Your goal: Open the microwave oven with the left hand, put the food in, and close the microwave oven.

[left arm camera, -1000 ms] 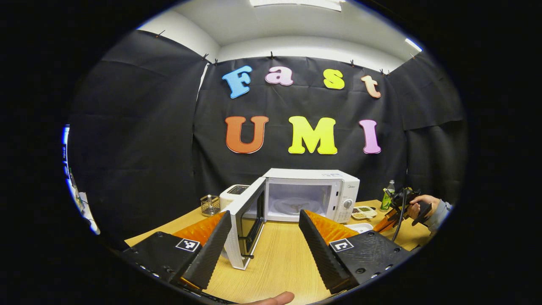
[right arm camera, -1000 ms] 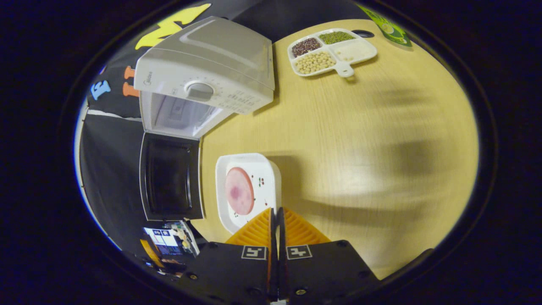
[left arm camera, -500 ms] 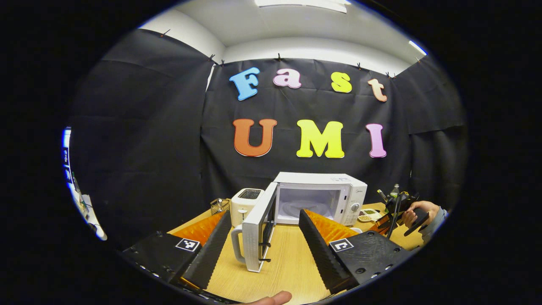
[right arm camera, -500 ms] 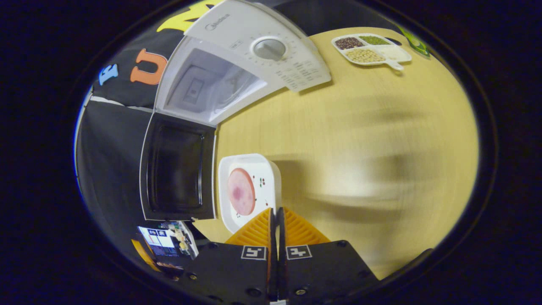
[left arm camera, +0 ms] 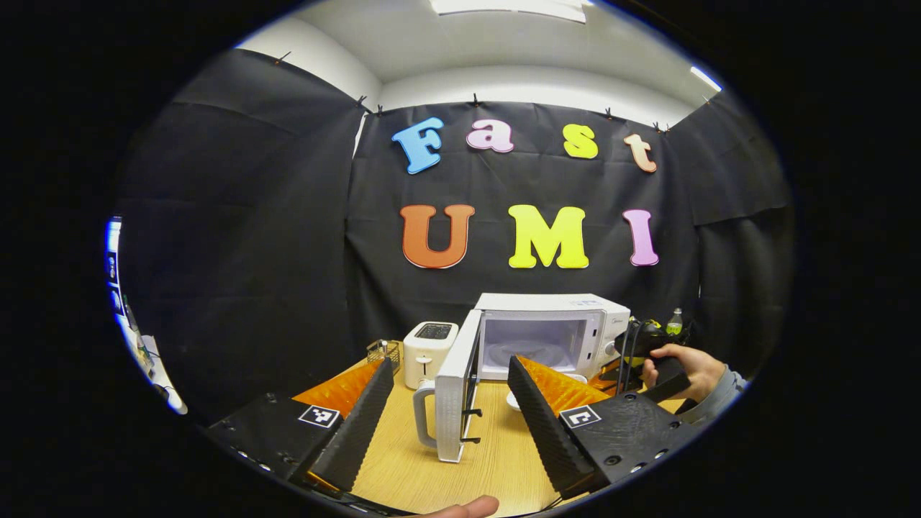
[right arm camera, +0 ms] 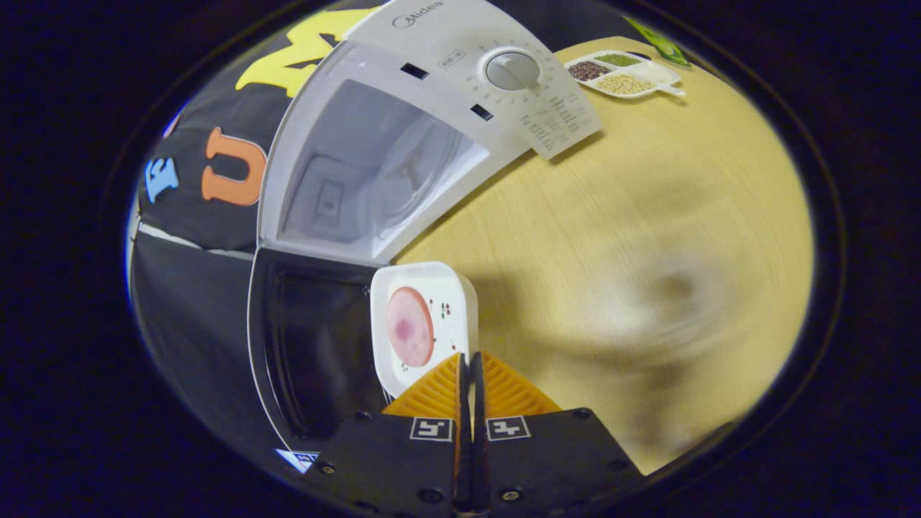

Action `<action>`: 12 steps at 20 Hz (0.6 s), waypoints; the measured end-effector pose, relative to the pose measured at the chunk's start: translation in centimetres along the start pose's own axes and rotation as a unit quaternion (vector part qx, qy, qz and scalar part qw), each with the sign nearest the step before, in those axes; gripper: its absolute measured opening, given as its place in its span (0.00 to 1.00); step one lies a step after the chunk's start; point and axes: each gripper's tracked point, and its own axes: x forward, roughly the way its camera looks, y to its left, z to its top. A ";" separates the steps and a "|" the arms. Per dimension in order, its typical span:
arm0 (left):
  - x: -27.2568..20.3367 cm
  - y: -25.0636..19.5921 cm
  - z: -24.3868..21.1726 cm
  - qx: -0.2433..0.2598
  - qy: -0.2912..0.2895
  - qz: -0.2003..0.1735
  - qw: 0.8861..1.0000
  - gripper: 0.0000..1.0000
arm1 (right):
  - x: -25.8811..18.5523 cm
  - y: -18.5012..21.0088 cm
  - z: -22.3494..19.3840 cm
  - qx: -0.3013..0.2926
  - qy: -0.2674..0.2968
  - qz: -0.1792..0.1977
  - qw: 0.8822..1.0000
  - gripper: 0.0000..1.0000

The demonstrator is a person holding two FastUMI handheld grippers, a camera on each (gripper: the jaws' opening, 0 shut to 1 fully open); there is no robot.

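Black gripper bodies (left arm camera: 446,403) carry square black-and-white markers and screws; a grey sleeve (left arm camera: 723,397) covers the wrist.

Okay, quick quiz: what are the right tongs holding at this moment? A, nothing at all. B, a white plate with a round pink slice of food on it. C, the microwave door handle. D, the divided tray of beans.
B: in the right gripper view the right tongs are shut on the edge of the white plate, which carries a round pink slice, in front of the open microwave.
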 end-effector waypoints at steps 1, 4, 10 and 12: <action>0.2 0.4 -0.2 0.004 0.004 0.003 1.000 0.84 | 1.9 0.8 1.4 0.019 -0.023 0.004 1.000 0.04; 0.8 2.1 -1.0 0.013 0.012 0.017 1.000 0.95 | 3.0 3.5 2.7 0.091 -0.086 0.050 0.991 0.04; 1.9 3.0 -1.8 0.020 0.014 0.010 1.000 0.95 | 6.5 9.9 7.2 0.153 -0.194 0.138 0.959 0.06; 2.1 3.4 -1.9 0.017 0.010 0.008 1.000 0.95 | 7.5 10.8 9.2 0.166 -0.230 0.150 0.947 0.06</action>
